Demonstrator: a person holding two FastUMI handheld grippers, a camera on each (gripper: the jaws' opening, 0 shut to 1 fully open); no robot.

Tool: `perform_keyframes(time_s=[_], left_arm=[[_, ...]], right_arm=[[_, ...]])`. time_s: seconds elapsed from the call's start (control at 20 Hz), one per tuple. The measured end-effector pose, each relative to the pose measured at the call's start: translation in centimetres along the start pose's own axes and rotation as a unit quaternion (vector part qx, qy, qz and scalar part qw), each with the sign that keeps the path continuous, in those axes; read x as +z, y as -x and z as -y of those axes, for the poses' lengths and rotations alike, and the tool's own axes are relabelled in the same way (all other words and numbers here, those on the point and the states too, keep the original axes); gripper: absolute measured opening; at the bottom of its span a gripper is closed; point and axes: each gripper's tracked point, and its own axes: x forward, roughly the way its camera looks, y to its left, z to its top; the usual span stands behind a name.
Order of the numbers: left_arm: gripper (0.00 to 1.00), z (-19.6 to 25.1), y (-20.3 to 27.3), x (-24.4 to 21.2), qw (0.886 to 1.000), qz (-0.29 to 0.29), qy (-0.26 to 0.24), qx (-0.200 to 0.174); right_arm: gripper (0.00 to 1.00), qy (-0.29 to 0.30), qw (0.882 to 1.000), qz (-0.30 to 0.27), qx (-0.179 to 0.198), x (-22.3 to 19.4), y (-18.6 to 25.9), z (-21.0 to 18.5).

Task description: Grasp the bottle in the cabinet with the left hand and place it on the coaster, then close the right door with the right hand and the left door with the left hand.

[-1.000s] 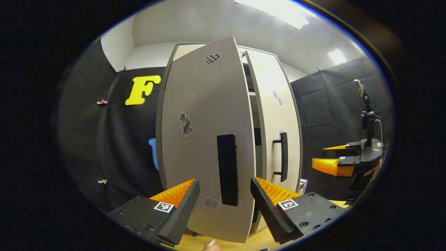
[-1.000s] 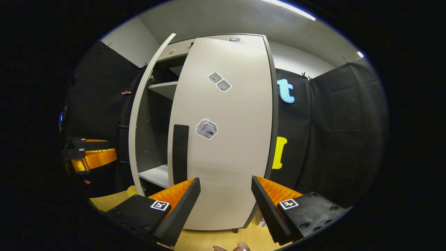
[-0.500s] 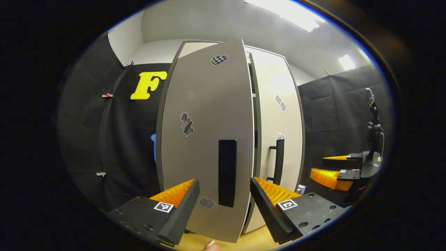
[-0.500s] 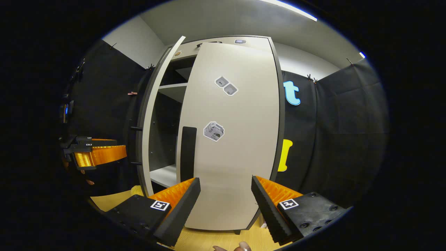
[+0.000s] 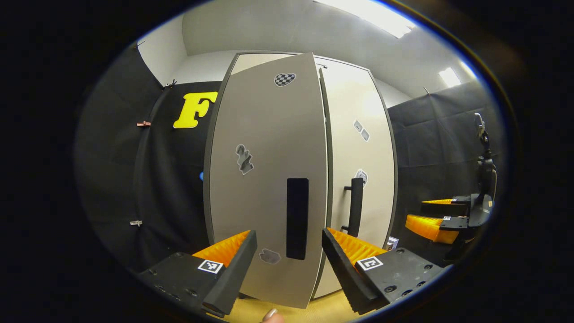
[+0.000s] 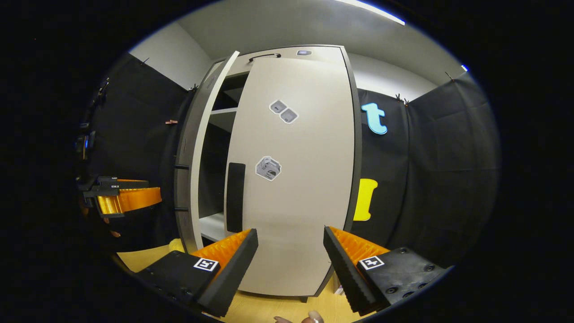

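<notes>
I see left gripper spread wide, empty, facing left door, slightly ajar. Right gripper wide too, before right door, shut. Bottle hidden from me.

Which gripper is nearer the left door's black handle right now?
Left. The left gripper sits right in front of the left door's black handle, jaws open either side of it. The right gripper hangs off beyond the right door.
</notes>
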Motion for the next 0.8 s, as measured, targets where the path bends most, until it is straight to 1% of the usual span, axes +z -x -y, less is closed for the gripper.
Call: perform_keyframes(time_s=[0.55,0.8], left_arm=[[0.93,0.85,-0.18,0.12,1.000,-0.004,-0.011,0.008],[0.93,1.07,0.14,0.46,1.000,0.000,-0.013,0.019]], right_arm=[[0.98,0.000,1.000,0.016,0.009,0.20,0.03,0.61],[0.98,0.005,0.999,0.021,0.025,0.14,-0.72,-0.09]])
